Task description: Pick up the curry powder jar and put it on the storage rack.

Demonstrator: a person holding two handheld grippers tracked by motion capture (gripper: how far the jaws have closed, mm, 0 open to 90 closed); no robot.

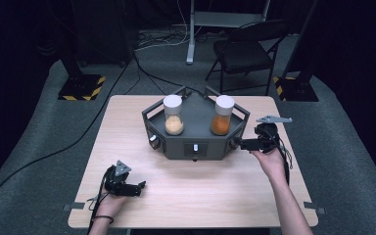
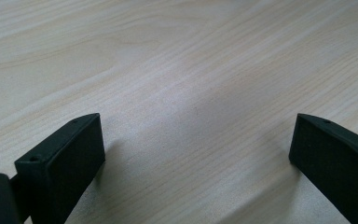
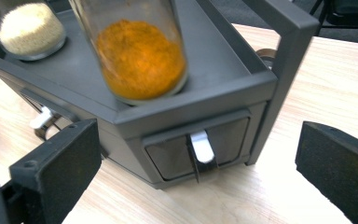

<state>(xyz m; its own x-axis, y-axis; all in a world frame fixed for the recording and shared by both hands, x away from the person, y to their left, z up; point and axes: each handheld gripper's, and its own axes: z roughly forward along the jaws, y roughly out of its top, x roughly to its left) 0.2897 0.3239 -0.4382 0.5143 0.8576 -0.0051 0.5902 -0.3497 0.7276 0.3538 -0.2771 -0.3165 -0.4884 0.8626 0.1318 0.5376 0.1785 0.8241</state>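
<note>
Pale wood grain covers the one table, and the grey hexagonal stand at its far middle serves as the landmark. Nearest the person, well short of the stand and off toward its left front, the left gripper rests low over bare tabletop with its two black jaws spread wide and nothing between them; the left gripper view shows wood alone in the gap. Farther on, the right gripper is held level just beside the stand's right front corner, its two jaws standing fully apart and pressing on nothing. In the right gripper view they frame a small drawer in that face of the stand, with one white handle between them but apart from both pads. On the stand's top tray stand two white-capped jars: one of orange powder toward the right, one of pale grains toward the left. Three front faces each carry one pull. Beyond the stand, past the table's far edge, sits one black folding chair.
</note>
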